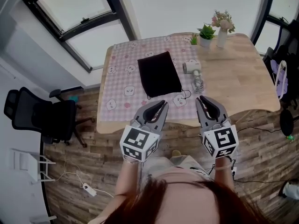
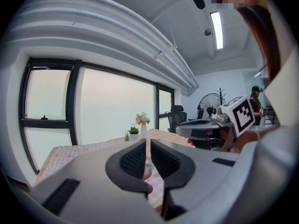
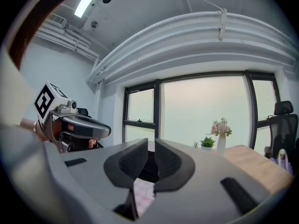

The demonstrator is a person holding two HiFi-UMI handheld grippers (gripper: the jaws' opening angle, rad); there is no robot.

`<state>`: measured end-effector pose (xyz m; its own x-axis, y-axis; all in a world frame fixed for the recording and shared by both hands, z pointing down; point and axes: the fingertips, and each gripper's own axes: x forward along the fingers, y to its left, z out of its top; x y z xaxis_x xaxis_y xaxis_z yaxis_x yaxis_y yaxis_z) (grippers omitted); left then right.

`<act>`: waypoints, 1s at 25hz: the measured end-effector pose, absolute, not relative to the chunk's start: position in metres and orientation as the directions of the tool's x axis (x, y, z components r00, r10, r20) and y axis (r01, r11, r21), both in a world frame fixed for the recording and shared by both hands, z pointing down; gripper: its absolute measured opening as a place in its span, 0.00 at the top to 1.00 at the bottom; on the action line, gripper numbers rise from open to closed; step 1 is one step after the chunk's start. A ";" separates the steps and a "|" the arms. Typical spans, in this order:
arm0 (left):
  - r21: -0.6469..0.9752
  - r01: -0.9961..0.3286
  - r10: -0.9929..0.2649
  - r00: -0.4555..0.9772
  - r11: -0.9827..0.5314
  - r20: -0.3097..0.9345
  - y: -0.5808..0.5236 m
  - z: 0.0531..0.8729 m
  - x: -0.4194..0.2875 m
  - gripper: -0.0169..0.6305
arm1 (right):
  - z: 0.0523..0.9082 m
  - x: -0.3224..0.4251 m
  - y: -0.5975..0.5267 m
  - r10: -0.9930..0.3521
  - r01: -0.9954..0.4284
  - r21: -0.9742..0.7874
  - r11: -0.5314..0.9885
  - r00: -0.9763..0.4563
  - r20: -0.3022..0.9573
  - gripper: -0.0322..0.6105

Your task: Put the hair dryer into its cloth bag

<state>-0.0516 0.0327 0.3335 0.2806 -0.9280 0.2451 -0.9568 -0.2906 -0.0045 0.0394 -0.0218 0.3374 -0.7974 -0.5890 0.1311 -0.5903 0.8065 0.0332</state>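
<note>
A black cloth bag [image 1: 159,73] lies flat on the pink checked tablecloth [image 1: 120,80]. To its right rests the white hair dryer [image 1: 192,67], its coiled cord [image 1: 198,84] lying in front of it. Both grippers hover over the table's near edge, short of these things. My left gripper [image 1: 163,103] is shut and empty; in its own view [image 2: 148,142] the pads nearly meet. My right gripper [image 1: 204,98] shows a narrow gap between its jaws [image 3: 151,142], with nothing in it.
At the far end of the wooden table [image 1: 243,73] stand a small potted plant [image 1: 206,33] and a vase of flowers [image 1: 222,29]. A black office chair [image 1: 42,113] stands on the floor at the left, below the windows.
</note>
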 end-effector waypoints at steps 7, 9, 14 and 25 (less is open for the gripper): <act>-0.003 -0.957 -0.920 0.277 -0.289 0.278 0.019 0.346 -0.072 0.95 | 0.353 0.029 -0.046 -0.595 -0.599 0.031 0.800 -0.787 0.166 0.85; 0.005 -0.958 -0.918 0.277 -0.287 0.284 0.014 0.351 -0.081 0.95 | 0.358 0.025 -0.053 -0.596 -0.601 0.034 0.799 -0.782 0.180 0.84; 0.022 -0.956 -0.910 0.285 -0.292 0.302 -0.007 0.361 -0.109 0.93 | 0.367 0.011 -0.076 -0.615 -0.621 0.044 0.783 -0.760 0.210 0.83; 0.017 -0.918 -0.841 0.370 -0.396 0.395 -0.058 0.393 -0.138 0.83 | 0.394 -0.009 -0.128 -0.648 -0.665 0.041 0.745 -0.708 0.280 0.80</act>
<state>-0.1375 -0.0585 0.3925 0.3703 -0.8407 0.3951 -0.9180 -0.3963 0.0170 -0.0088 -0.1284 0.3938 -0.7084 -0.6478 0.2803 -0.6654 0.7454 0.0409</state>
